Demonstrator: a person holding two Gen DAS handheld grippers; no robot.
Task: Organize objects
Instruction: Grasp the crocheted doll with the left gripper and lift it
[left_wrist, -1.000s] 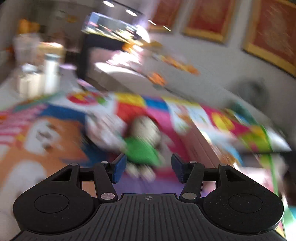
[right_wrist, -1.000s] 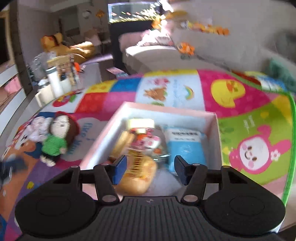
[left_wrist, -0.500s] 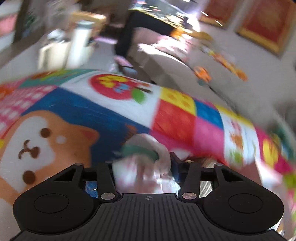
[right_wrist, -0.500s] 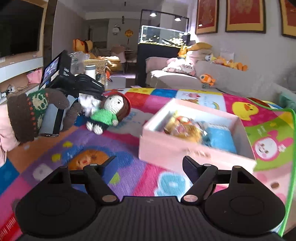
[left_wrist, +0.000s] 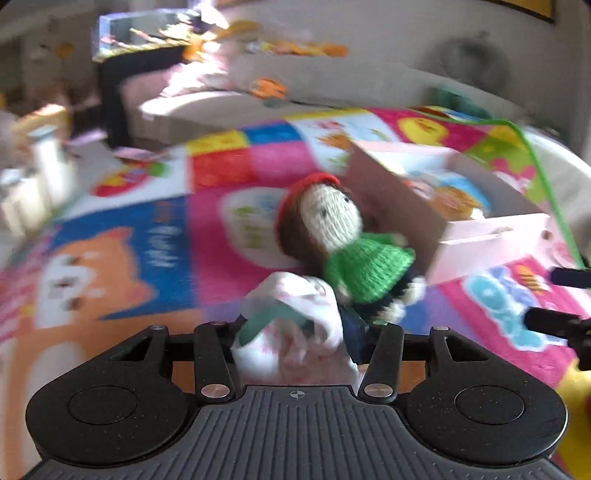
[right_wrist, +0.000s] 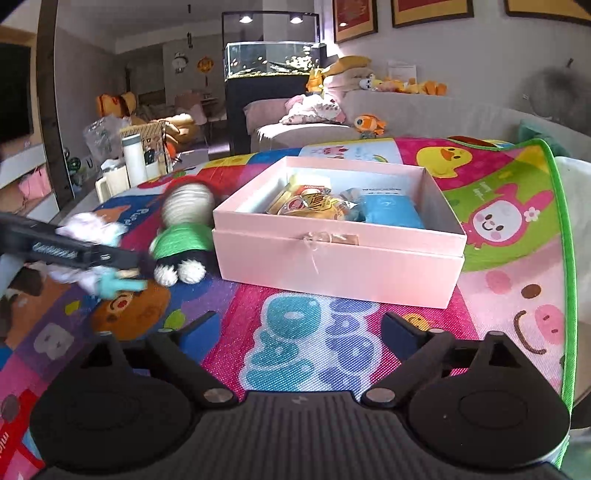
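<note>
My left gripper is shut on a white and pink cloth bundle with a teal band, held just above the play mat. It shows in the right wrist view at the left. A knitted doll with a red cap and green sweater lies right beyond it, against the pink box. In the right wrist view the doll lies left of the open pink box, which holds snack packets and a blue pack. My right gripper is open and empty, in front of the box.
A colourful play mat covers the surface; its green edge runs along the right. A white bottle and cups stand at the far left. A sofa with plush toys and a fish tank are behind.
My left gripper has closed on the cloth bundle and swung right toward the doll and box. My right gripper has pulled back from over the box and opened wider.
</note>
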